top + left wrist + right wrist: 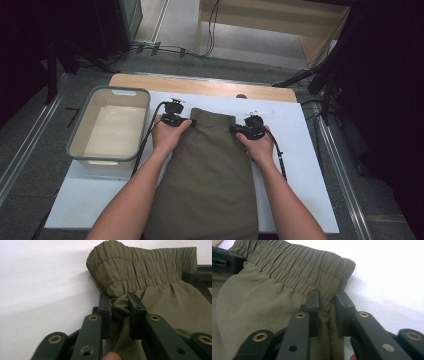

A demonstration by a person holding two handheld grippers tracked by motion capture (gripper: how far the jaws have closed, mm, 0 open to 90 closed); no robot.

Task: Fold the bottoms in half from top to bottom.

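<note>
An olive-green garment (pixel 210 170) with a gathered elastic waistband (pixel 140 265) lies flat on the white table cover (pixel 305 150), waistband at the far end. My left gripper (pixel 186 120) sits at the waistband's left corner. In the left gripper view its jaws pinch a bunched fold of the cloth (pixel 120 310) just below the elastic. My right gripper (pixel 235 128) is at the waistband's right corner, and in the right gripper view its jaws clamp a narrow fold of fabric (pixel 327 315) under the elastic. Both hands rest on the garment.
A pale plastic bin (pixel 120 91) stands on the table's left side, close to my left hand. The wooden table edge (pixel 200 84) runs along the far side. Bare white cover lies to the right of the garment. Cables and dark stands lie on the floor beyond.
</note>
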